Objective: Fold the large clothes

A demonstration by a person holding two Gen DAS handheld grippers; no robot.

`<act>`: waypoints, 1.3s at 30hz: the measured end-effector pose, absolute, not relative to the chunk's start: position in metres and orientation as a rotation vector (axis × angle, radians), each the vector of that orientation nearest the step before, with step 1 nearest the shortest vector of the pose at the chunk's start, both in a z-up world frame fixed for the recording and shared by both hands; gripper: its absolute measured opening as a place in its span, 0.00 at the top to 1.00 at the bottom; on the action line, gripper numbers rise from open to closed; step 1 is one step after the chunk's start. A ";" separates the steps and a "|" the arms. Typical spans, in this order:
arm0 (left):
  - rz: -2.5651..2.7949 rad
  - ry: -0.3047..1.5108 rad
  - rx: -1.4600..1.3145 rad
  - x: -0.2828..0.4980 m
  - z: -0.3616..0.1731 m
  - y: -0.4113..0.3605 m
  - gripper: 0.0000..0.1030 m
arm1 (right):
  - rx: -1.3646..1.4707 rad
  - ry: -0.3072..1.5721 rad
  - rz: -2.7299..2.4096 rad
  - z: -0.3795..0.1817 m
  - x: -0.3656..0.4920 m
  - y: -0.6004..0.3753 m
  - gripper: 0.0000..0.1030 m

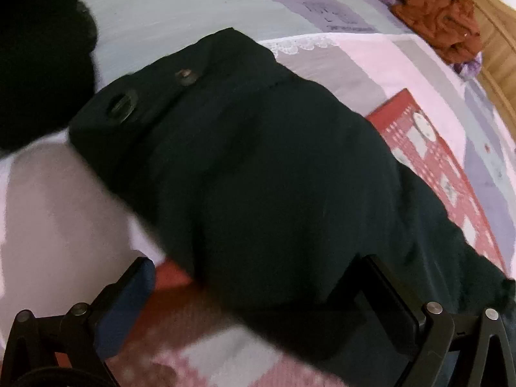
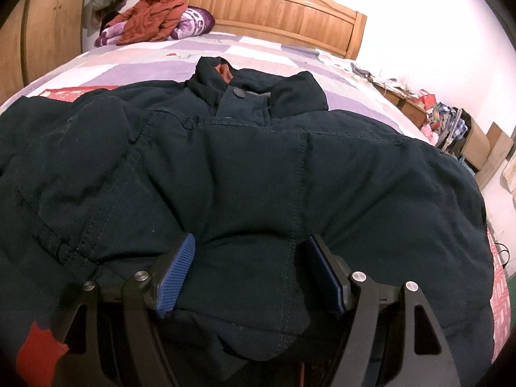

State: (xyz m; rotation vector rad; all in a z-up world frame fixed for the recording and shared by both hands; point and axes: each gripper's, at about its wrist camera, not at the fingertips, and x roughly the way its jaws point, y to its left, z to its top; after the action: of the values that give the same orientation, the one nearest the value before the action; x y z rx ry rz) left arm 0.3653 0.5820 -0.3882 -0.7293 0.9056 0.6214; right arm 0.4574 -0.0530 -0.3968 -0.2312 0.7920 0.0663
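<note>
A large dark navy padded jacket (image 2: 258, 167) lies spread on the bed, collar (image 2: 232, 87) toward the headboard. My right gripper (image 2: 251, 251) is open, its blue-padded fingers (image 2: 179, 271) wide apart with the jacket's lower body fabric bulging between them. In the left wrist view a sleeve or side part of the jacket (image 1: 258, 167) with two dark buttons (image 1: 121, 106) lies across the bed. My left gripper (image 1: 258, 277) is open, its fingers (image 1: 129, 303) on either side of a fold of this fabric, the right finger partly under it.
The bed has a patchwork quilt in purple, pink and red (image 1: 425, 148). A rust-red garment and purple cloth (image 2: 154, 16) are piled by the wooden headboard (image 2: 274, 6). A wardrobe (image 2: 42, 32) stands left; cluttered items (image 2: 451, 122) sit beside the bed at right.
</note>
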 end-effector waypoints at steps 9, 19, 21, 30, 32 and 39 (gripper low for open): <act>0.550 0.820 -0.756 0.390 -0.371 0.591 0.76 | -0.222 0.792 0.074 -0.399 0.458 -0.056 0.28; 0.416 0.678 -0.569 0.408 -0.282 0.544 0.88 | -0.222 0.792 0.073 -0.399 0.458 -0.056 0.28; 0.357 0.649 -0.532 0.415 -0.256 0.525 0.88 | -0.222 0.792 0.073 -0.399 0.458 -0.056 0.28; 0.035 0.573 -0.374 0.468 -0.167 0.383 0.88 | -0.239 0.806 0.079 -0.401 0.461 -0.054 0.28; -0.043 0.571 -0.353 0.478 -0.156 0.342 0.88 | -0.241 0.814 0.083 -0.400 0.462 -0.054 0.28; -0.288 0.613 -0.247 0.502 -0.151 0.188 0.89 | -0.141 0.875 0.223 -0.371 0.451 -0.076 0.28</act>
State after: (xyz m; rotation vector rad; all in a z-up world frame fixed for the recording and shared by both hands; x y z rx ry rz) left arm 0.5015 0.1880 -0.1510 -0.2468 0.6134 -0.2880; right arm 0.4507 -0.0761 -0.3707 -0.1409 0.8748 0.2231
